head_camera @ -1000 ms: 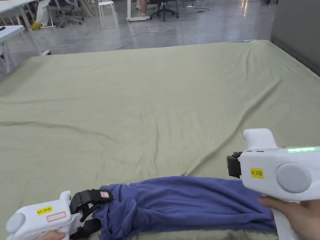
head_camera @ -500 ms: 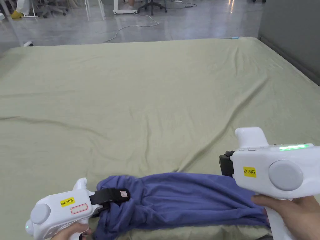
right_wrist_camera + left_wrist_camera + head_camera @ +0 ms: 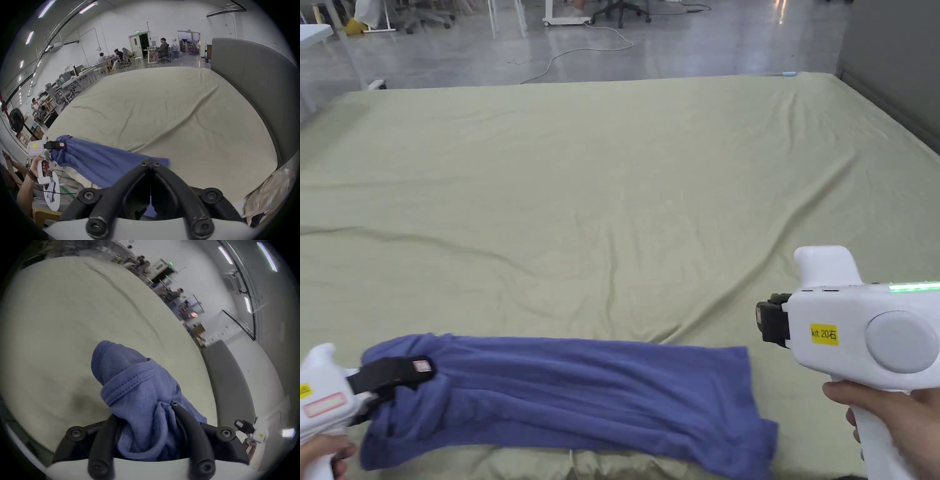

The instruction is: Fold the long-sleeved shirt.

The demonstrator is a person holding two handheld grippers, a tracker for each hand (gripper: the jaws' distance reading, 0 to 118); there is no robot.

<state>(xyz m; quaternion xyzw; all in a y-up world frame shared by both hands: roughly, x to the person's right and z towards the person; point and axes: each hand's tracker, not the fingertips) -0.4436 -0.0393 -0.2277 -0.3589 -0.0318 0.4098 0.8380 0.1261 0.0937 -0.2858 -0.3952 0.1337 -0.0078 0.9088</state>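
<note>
Clamping a bunched wad of blue shirt [image 3: 142, 402] between both jaws, the left gripper [image 3: 146, 423] has fabric packed into its throat w/ a stitched hem or cuff just ahead of the tips; likely gripped at that end so the garment can be drawn out flat along the near edge of the bed sheet [image 3: 612, 206]. From those jaws the shirt [image 3: 569, 400] runs rightward as a long band, its far end lying loose just short of, and below, the right gripper [image 3: 765, 322]. Right gripper [image 3: 150, 164]: jaws meet tip to tip, nothing pinched between them, shirt edge lies beyond and beneath the tips, so probably free to re-grab that loose end next. Left gripper view gives the pinch itself & rib texture, which head view can't: there only the top jaw lies over the cloth. Right gripper view shows the left gripper [image 3: 55, 146] farther off, hand wrapped on its handle, cloth sagging from it, plus grey headboard [image 3: 259, 81] beside the bed.
</note>
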